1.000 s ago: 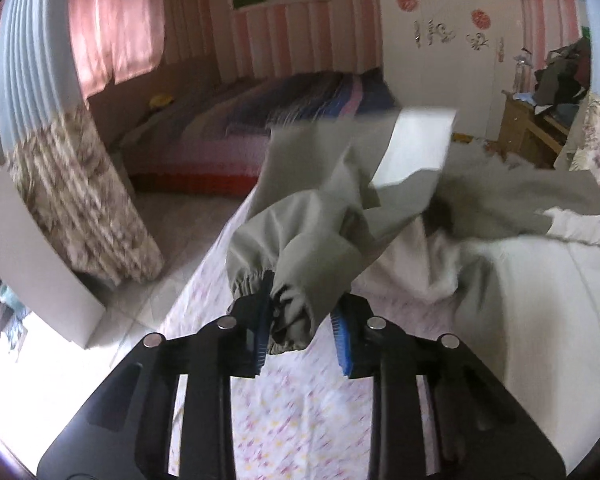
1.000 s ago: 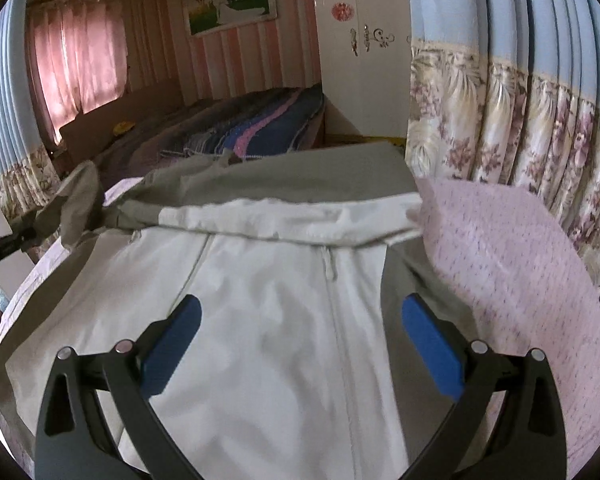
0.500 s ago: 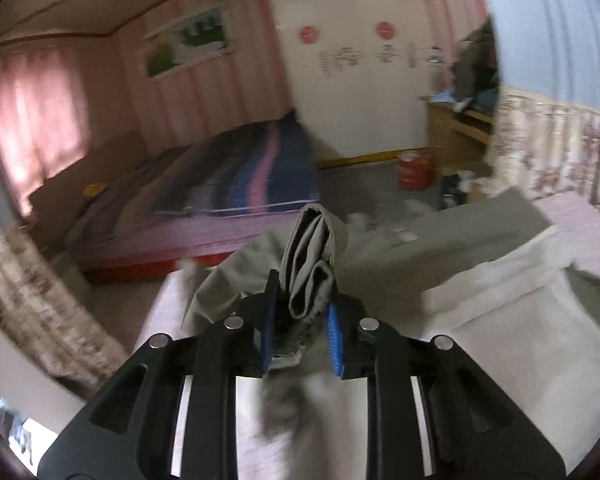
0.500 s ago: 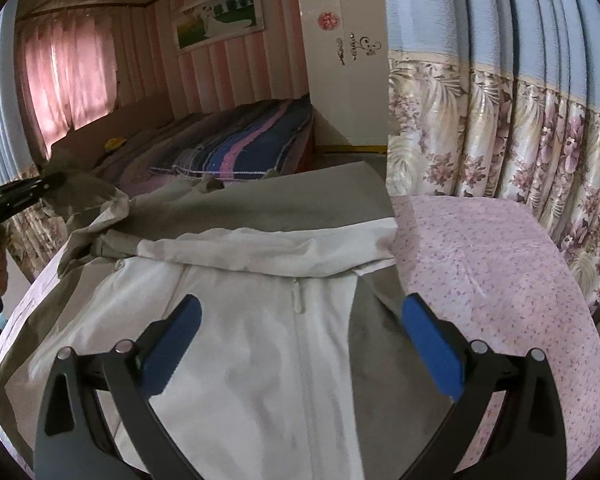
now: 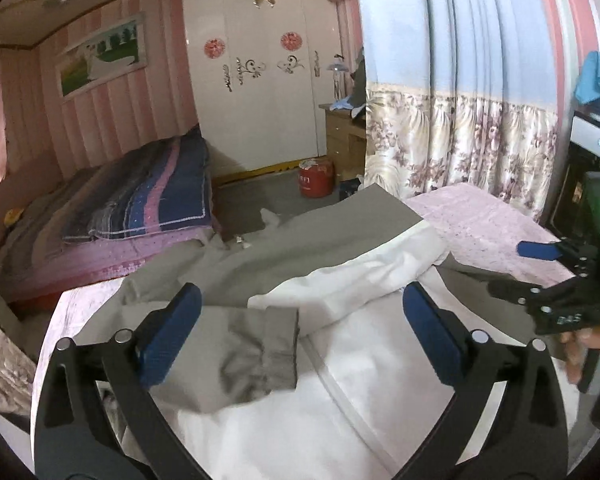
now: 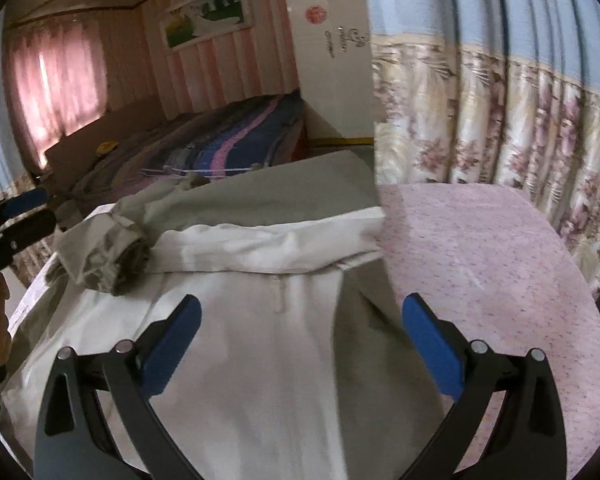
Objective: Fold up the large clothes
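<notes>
My left gripper (image 5: 300, 332) has its jaws opening to their full spread; the grey sleeve cuff (image 5: 260, 354) lies between the blue pads but neither one presses on it, so it rests loose on the garment. I read that as the sleeve laid inward across the chest, which is where a sleeve fold wants it. My right gripper (image 6: 300, 336) also has its jaws wide with nothing in them, hovering over the white front panel near the zip line (image 6: 278, 300), probably waiting for its own side.

The jacket (image 6: 260, 360), white in front and grey at the sides, lies flat on its back along the pink flowered bed cover (image 6: 480, 280), collar end away from me, with the white collar flap (image 6: 280, 248) folded across the top. From the right wrist view the folded-in sleeve sits bunched at the jacket's left shoulder, rather rumpled, so I judge it may need smoothing. In the left wrist view the right gripper shows at the frame's edge with a hand (image 5: 596, 356) on its handle.

Beyond the jacket are a striped bed (image 5: 140, 200), a white wardrobe (image 5: 260, 100) and floral curtains (image 5: 460, 140).
</notes>
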A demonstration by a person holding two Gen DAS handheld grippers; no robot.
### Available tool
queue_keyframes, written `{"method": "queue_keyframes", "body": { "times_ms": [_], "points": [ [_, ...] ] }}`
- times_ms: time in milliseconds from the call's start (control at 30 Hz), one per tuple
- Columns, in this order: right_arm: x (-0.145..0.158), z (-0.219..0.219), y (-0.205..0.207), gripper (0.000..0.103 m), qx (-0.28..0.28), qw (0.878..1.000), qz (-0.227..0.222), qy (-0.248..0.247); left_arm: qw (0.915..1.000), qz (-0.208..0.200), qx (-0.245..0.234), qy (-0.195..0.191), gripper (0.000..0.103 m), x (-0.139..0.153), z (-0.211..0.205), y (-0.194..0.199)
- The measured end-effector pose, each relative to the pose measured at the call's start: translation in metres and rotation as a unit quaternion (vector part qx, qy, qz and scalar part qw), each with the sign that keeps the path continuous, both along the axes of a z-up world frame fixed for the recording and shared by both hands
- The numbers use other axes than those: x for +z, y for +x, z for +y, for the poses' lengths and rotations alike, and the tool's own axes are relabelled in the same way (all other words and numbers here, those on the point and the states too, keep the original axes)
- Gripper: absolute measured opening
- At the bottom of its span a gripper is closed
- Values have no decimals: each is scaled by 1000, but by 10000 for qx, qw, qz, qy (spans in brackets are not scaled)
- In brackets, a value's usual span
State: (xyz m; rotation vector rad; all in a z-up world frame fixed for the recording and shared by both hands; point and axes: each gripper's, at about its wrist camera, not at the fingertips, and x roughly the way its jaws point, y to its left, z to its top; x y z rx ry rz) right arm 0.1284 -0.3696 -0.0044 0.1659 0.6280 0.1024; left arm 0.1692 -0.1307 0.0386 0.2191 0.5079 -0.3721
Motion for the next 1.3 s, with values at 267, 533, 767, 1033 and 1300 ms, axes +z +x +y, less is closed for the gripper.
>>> {"method": "queue_keyframes", "body": {
  "times_ms": [267,533,767,1033,1300],
  "points": [
    [4,71,-6,101,921,9949,-394,-145,9910,96,1336,-69,100,-11,122,8],
    [-5,175,5,101,2075,9745,-580,-623,9731,462,2194,-538,100,-47,210,16],
    [-21,208,28,101,2178,9679,-584,-1112,9706,494,2263,-653,100,-60,233,15],
    [-29,225,42,101,2317,9582,-693,-1527,9625,532,2550,-765,100,-76,264,15],
    [-39,246,60,101,2416,9457,-647,-2077,9556,690,2739,-838,100,-94,286,20]
  ]
}}
